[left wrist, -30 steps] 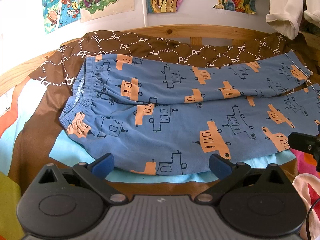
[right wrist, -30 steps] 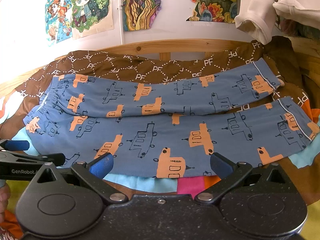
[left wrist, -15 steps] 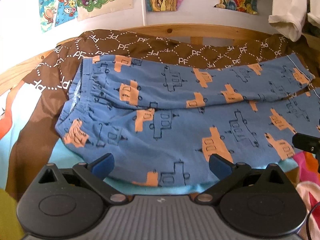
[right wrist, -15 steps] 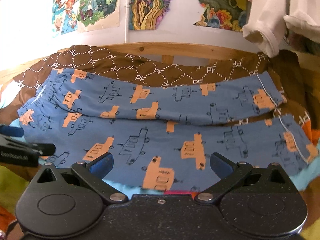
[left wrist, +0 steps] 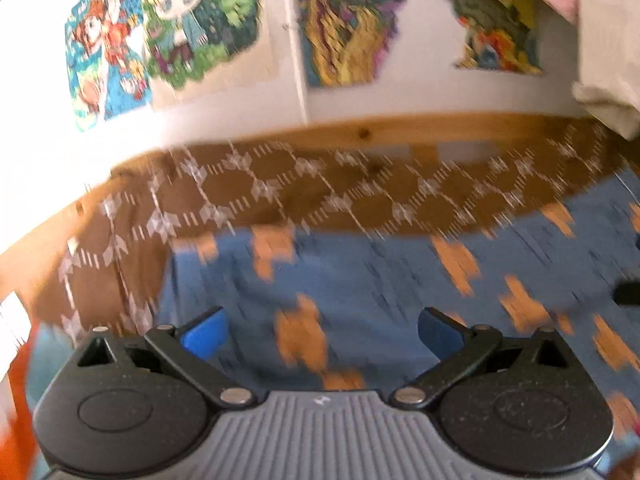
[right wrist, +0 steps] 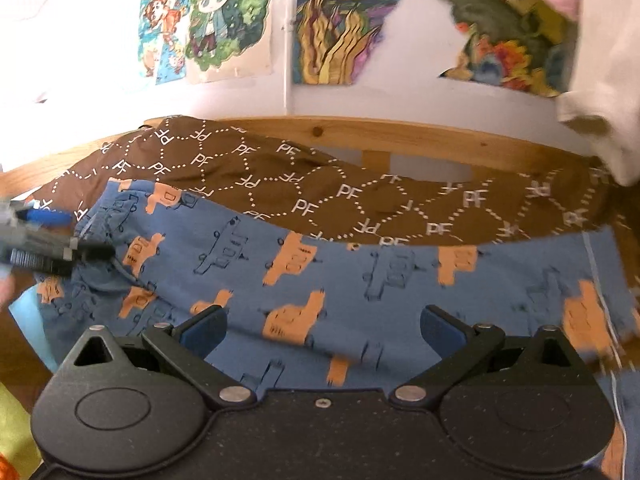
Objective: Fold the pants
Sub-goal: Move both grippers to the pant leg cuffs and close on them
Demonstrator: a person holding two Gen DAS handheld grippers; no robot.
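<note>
Blue pants (right wrist: 360, 272) with orange and dark vehicle prints lie spread flat across the bed, waistband to the left, leg cuffs to the right. My right gripper (right wrist: 322, 330) is open, low over the near leg, with nothing between its blue pads. My left gripper (left wrist: 322, 332) is open too, over the waist end of the pants (left wrist: 360, 280); that view is smeared by motion. From the right wrist view the left gripper (right wrist: 76, 236) reaches in over the waistband. The right gripper's tip shows as a dark shape (left wrist: 628, 294) at the edge of the left wrist view.
A brown blanket (right wrist: 320, 184) printed "PF" lies under and behind the pants. Behind it runs a wooden bed rail (right wrist: 400, 132), then a white wall with colourful posters (right wrist: 228, 20). A white garment (right wrist: 600, 80) hangs at the upper right.
Both grippers have moved forward and lower over the pants, so the near hem has dropped out of sight below them. The left gripper is still moving. Both stay open.
</note>
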